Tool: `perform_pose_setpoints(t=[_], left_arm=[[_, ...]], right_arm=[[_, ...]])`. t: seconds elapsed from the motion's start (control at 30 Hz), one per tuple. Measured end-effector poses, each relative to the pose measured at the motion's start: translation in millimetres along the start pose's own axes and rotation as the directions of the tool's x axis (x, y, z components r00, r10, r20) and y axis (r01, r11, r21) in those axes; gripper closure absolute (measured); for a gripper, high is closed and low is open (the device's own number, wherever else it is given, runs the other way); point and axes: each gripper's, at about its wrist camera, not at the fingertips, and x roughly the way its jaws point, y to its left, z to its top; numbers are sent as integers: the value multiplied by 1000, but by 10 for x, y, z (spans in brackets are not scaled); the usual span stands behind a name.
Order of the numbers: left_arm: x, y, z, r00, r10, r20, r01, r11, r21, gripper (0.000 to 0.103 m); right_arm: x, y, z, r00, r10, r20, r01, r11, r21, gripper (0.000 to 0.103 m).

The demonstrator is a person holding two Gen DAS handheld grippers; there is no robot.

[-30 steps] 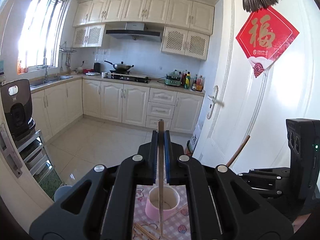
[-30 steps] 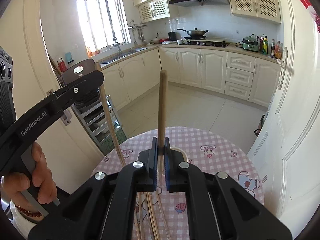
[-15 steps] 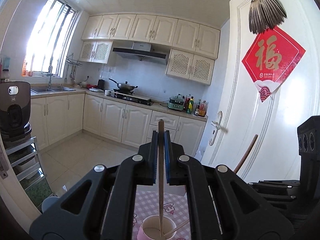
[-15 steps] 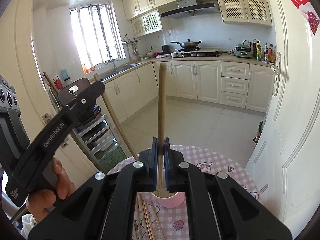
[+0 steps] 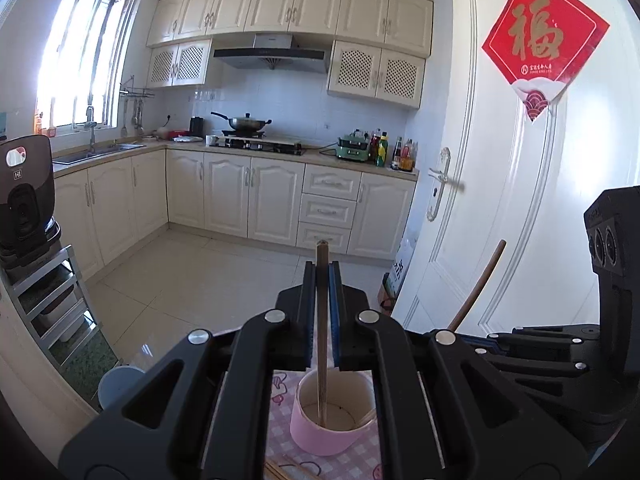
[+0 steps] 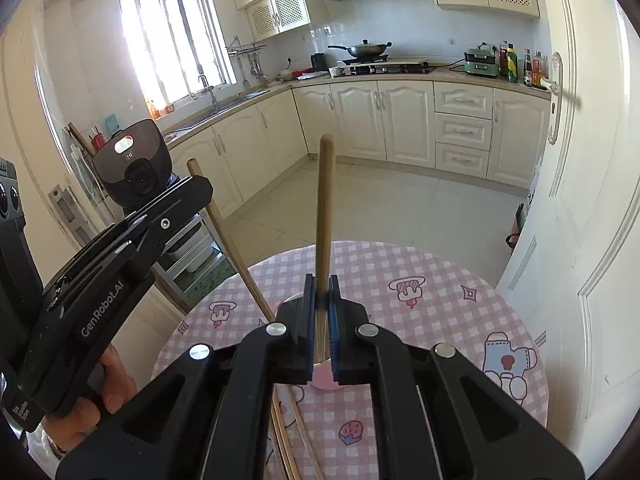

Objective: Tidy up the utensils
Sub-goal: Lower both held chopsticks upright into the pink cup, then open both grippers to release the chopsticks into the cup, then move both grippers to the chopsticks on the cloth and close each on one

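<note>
Chopsticks (image 5: 321, 320) (image 6: 323, 216) clamped in left tongs (image 5: 322, 280), right tongs (image 6: 321, 292); pink cup (image 5: 334, 420), checked tablecloth (image 6: 440, 280), kitchen.

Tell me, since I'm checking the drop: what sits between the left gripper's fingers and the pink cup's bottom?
Only the chopstick itself. In the left wrist view it runs from the left gripper straight down into the pink cup; its tip is near or on the bottom.

Sunlit window (image 5: 86, 60), cream cabinets (image 5: 256, 196), tiled floor (image 5: 192, 280)
</note>
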Motion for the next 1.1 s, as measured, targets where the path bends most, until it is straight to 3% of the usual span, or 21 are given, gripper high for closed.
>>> perform_pose_setpoints(t=[0.23, 0.3, 0.33, 0.37, 0.5, 0.53, 0.57, 0.73, 0.93, 1.1], left_arm=[[-33, 2, -89, 998, -5, -67, 6, 1000, 12, 93], [-44, 11, -111, 996, 16, -82, -15, 1000, 12, 76], [-64, 25, -122, 996, 21, -84, -21, 1000, 4, 54], [-99, 41, -131, 997, 18, -75, -19, 1000, -7, 47], [-198, 66, -144, 996, 32, -86, -32, 999, 2, 46], [-234, 85, -149, 996, 30, -88, -31, 1000, -3, 41], [-264, 98, -150, 995, 29, -90, -30, 999, -11, 34], [-495, 208, -222, 994, 51, -95, -54, 998, -29, 24], [-708, 425, -436, 985, 54, -165, -67, 995, -75, 22], [-801, 658, -755, 960, 73, -271, -100, 991, -87, 22]], right_arm=[[46, -77, -98, 1000, 5, -16, -4, 1000, 30, 95], [39, -101, -115, 1000, 10, -18, -9, 999, 40, 95], [30, -113, -126, 1000, 13, -15, -12, 999, 47, 92], [20, -116, -137, 1000, 15, -13, -14, 999, 50, 90], [-72, -87, -160, 1000, 11, 8, -11, 999, 50, 61], [-113, -72, -169, 1000, 5, 19, -6, 999, 48, 60], [-144, -60, -172, 1000, 3, 25, -4, 999, 45, 60], [-335, -6, -259, 998, -3, 64, 2, 1000, 29, 54], [-479, 20, -450, 995, -27, 97, 26, 1000, 16, 52], [-494, 11, -697, 995, -45, 92, 44, 999, 9, 52]])
